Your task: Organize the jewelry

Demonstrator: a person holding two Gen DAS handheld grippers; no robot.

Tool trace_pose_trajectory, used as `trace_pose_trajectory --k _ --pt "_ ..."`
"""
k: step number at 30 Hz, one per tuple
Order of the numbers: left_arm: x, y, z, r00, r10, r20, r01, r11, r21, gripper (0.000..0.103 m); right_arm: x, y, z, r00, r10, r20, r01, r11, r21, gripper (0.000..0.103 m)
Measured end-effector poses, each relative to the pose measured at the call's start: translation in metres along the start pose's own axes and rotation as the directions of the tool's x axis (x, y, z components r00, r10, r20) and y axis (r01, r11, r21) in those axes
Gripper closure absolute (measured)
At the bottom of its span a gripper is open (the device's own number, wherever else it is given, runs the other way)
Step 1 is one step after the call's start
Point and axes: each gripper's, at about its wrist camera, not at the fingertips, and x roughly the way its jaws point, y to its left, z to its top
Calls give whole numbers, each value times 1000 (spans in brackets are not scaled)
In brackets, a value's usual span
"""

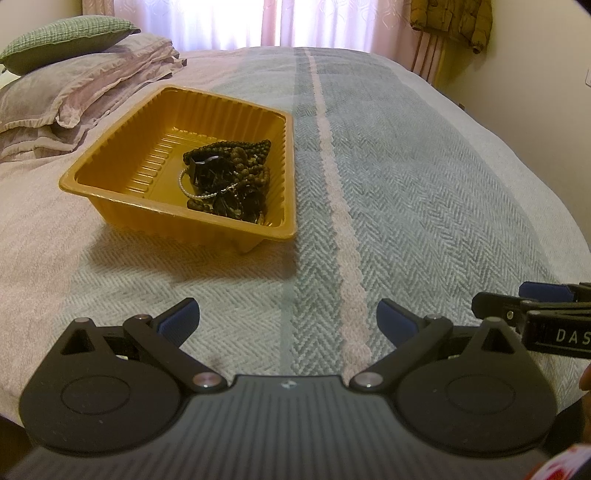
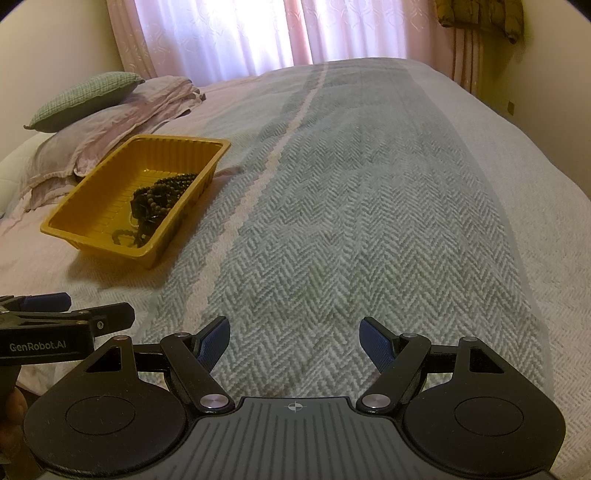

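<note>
A yellow ribbed plastic tray point(image 1: 110, 162) point(image 2: 74, 221) sits on the bed, left of centre. In its right part lies a heap of dark bead strands point(image 1: 236, 173) point(image 2: 159, 199) with a thin pearl bracelet point(image 1: 184, 188) across them. My left gripper point(image 1: 288, 317) hangs open over the blanket, nearer than the tray, with nothing between its blue pads. Further right, my right gripper point(image 2: 295, 338) is open over bare blanket and holds nothing. Each gripper shows at the edge of the other's view: the right gripper point(image 1: 517, 299), the left gripper point(image 2: 74, 306).
The bed is covered by a grey-green herringbone blanket point(image 2: 351, 240) with a pale stripe. Pillows and folded lilac bedding point(image 1: 74, 85) are stacked behind the tray at the left. Pink curtains point(image 2: 240, 33) hang behind the bed. An olive jacket point(image 1: 450, 18) hangs at the top right.
</note>
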Motion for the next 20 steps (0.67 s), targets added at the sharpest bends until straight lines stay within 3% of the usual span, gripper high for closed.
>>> trace_pose_trajectory --k 20 --pt "0 3 -1 1000 -14 21 14 1000 -17 1 2 2 2 1000 4 -3 -4 1000 -5 26"
